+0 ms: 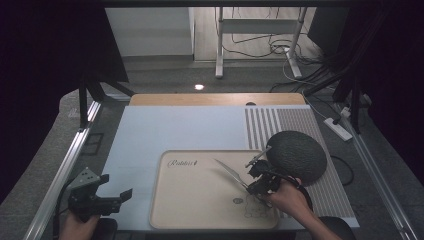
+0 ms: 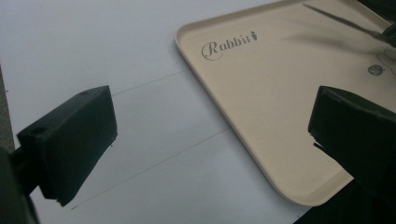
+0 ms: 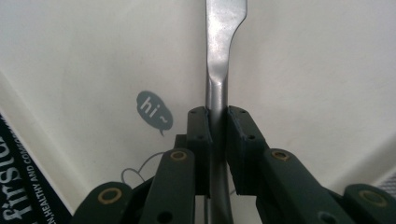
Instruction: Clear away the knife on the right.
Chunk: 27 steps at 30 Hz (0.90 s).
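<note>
A beige tray (image 1: 200,200) printed "Rabbit" lies on the white mat near the front edge. My right gripper (image 1: 249,186) hovers over the tray's right part, shut on the handle of a metal knife-like utensil (image 1: 230,172) whose blade points up and left. In the right gripper view the jaws (image 3: 217,114) clamp the steel handle (image 3: 219,46) above the tray (image 3: 93,56). My left gripper (image 1: 116,186) is open with nothing in it, left of the tray over the mat. In the left gripper view, its jaws (image 2: 210,121) frame the tray's corner (image 2: 261,93), with the utensil (image 2: 336,18) far off.
A dark grey domed object (image 1: 296,155) rests on the striped right part of the mat (image 1: 280,120), just behind my right gripper. The white mat (image 1: 165,130) stretches behind the tray. A metal rail (image 1: 65,165) runs along the table's left side.
</note>
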Each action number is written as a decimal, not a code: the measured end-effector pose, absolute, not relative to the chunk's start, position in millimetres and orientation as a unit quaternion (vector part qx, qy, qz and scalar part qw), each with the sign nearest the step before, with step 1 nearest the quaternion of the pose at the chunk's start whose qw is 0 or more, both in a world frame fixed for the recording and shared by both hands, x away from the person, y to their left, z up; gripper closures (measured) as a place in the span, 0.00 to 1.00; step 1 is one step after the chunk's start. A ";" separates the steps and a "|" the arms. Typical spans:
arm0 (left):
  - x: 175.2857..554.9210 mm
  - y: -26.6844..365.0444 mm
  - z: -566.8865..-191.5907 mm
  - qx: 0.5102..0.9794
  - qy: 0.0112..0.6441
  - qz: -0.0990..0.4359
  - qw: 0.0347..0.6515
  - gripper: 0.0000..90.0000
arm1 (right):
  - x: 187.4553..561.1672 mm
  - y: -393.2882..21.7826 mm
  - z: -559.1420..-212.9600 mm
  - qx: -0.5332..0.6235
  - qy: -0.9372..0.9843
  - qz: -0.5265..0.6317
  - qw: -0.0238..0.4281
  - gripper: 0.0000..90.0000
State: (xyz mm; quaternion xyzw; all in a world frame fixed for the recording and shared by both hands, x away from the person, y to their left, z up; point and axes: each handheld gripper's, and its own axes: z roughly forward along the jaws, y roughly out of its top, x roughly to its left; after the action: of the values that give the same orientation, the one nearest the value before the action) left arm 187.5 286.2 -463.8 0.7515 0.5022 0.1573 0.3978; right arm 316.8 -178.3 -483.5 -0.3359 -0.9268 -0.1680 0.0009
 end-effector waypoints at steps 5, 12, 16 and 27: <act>187.6 286.3 -463.8 0.752 0.502 0.157 0.398 0.01 | 316.7 -175.6 -496.9 -0.331 -0.933 -0.141 0.022 0.88; 188.1 285.9 -463.9 0.752 0.502 0.157 0.396 0.01 | 323.0 -174.6 -475.6 -0.305 -0.928 -0.213 0.025 0.93; 188.4 285.6 -464.0 0.752 0.503 0.157 0.395 0.01 | 321.6 -149.2 -473.2 -0.245 -0.944 -0.219 0.017 1.00; 187.8 286.4 -464.1 0.753 0.503 0.156 0.395 0.01 | 339.3 -119.8 -502.9 -0.222 -0.960 -0.172 -0.005 1.00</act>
State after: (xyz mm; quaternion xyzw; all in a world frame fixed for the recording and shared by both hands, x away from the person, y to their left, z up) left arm 187.8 286.4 -464.1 0.7531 0.5026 0.1555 0.3950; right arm 339.3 -119.8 -502.9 -0.2221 -0.9596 -0.1725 -0.0054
